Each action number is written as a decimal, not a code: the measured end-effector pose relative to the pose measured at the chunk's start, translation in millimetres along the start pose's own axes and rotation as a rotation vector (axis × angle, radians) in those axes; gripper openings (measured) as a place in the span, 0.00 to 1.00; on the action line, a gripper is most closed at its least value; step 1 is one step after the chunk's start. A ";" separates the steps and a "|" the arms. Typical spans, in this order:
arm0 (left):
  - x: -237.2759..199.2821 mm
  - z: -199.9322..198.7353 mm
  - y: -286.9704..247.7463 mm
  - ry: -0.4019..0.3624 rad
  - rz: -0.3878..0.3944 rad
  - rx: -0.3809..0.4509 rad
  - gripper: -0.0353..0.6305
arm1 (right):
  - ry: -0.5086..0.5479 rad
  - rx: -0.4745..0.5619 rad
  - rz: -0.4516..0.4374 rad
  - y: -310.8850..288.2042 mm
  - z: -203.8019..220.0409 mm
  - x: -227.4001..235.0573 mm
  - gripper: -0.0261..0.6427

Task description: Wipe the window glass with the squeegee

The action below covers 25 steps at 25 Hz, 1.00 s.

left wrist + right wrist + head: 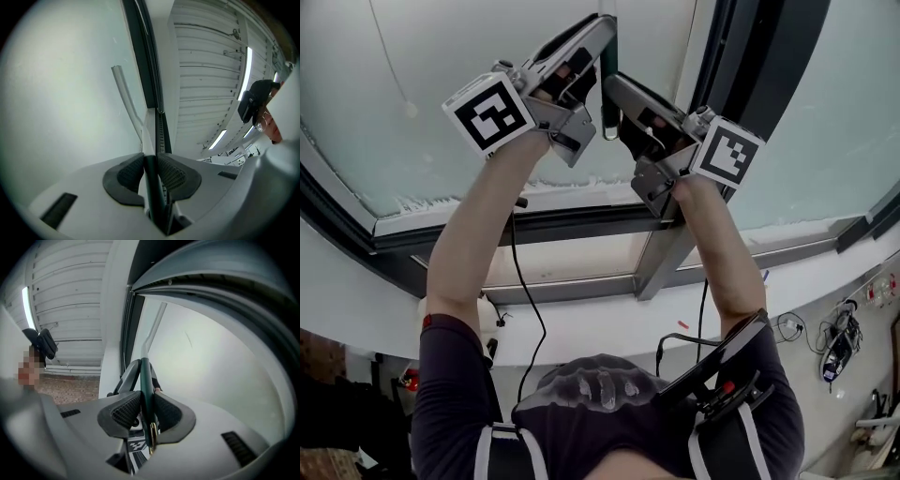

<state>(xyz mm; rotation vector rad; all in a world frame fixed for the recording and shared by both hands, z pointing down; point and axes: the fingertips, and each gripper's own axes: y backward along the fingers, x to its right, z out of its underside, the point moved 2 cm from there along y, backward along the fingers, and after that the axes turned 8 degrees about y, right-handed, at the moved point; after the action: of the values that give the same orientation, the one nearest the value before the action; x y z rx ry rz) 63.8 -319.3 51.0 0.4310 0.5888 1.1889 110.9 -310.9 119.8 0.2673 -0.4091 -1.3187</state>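
- Squeegee [610, 103]: a dark green handle standing upright, clamped between the pads of both the left gripper [151, 164] and the right gripper [144, 404]. A pale grey neck runs on from it towards the pane. Whether the blade touches the pane cannot be told.
- Window glass [384, 103]: a pale, cloudy pane in a dark frame [356, 230], with a ragged white fringe along its lower edge.

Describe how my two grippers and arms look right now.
Both the left gripper and right gripper are light grey shells with black ribbed pads on the jaws. Each carries a white cube printed with black square markers. A black cable trails from each. The arms are bare below dark short sleeves.
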 end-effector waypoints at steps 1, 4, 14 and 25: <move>-2.4 1.8 0.5 0.004 0.007 -0.003 0.19 | 0.001 0.001 0.013 1.3 1.5 2.3 0.18; -9.2 5.1 0.7 0.026 0.018 -0.013 0.19 | 0.009 -0.004 0.040 2.8 3.1 8.0 0.18; -16.0 14.6 0.1 0.104 0.009 -0.049 0.19 | -0.054 -0.030 0.057 1.4 8.6 11.2 0.18; -7.7 22.6 -10.8 0.227 0.038 -0.103 0.19 | -0.157 -0.054 0.159 0.6 10.2 8.8 0.18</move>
<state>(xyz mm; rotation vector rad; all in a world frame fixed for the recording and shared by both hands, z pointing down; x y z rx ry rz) 84.0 -330.2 63.5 0.2215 0.7129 1.3083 108.7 -318.8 130.4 0.0845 -0.5164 -1.1960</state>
